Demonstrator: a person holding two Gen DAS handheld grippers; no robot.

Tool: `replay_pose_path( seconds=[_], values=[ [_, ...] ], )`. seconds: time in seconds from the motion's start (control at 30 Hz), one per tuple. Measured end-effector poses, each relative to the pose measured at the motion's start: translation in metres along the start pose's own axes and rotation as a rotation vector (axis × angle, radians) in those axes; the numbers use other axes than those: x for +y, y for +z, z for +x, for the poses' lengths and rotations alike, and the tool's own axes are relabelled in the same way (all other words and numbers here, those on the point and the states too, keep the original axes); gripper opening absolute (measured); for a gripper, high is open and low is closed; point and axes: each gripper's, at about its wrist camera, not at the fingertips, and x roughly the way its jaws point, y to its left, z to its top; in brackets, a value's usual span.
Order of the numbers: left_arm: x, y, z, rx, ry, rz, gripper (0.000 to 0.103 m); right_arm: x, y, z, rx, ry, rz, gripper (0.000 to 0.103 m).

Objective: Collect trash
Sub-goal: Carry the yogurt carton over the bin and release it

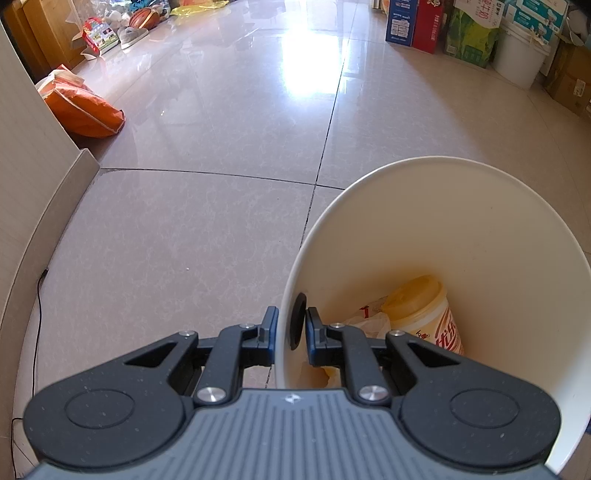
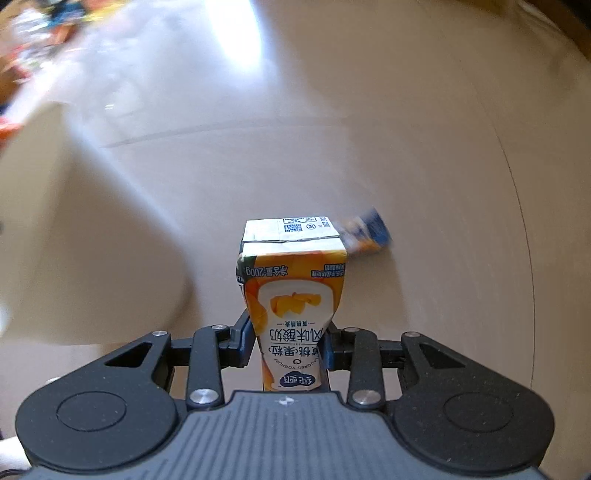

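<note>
My left gripper (image 1: 289, 334) is shut on the wall of a cream plastic bin (image 1: 480, 229), one finger outside and one inside. In the bin lie a yellow-lidded cup (image 1: 428, 306) and a crumpled plastic bag (image 1: 373, 319). In the right wrist view my right gripper (image 2: 288, 341) is shut on an orange and white yogurt carton (image 2: 293, 291), held upside down above the floor. A second blue and orange carton (image 2: 369, 236) lies blurred on the tiles just beyond it.
Glossy tiled floor (image 1: 207, 221) spreads ahead. An orange bag (image 1: 83, 107) lies by the left wall; toys and a basketball (image 1: 144, 16) sit far left. Boxes (image 1: 417, 24) and a white bucket (image 1: 519, 55) line the far right. A black cable (image 1: 37, 332) runs along the skirting.
</note>
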Motion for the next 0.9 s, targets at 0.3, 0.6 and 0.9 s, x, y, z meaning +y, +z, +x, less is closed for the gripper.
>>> replay_pose_path(
  seconds=[0.3,0.6,0.9],
  values=[
    [0.001,0.000,0.000,0.001,-0.003,-0.008,0.014,0.094,0.045,-0.099,-0.094,0.147,-0.273,0.039],
    [-0.001,-0.001,-0.001,-0.002,0.001,-0.004,0.014,0.179,0.059,-0.112,-0.121,0.247,-0.468,0.062],
    [0.000,-0.001,-0.001,-0.002,-0.002,-0.005,0.014,0.166,0.055,-0.114,-0.162,0.236,-0.451,0.081]
  ],
)
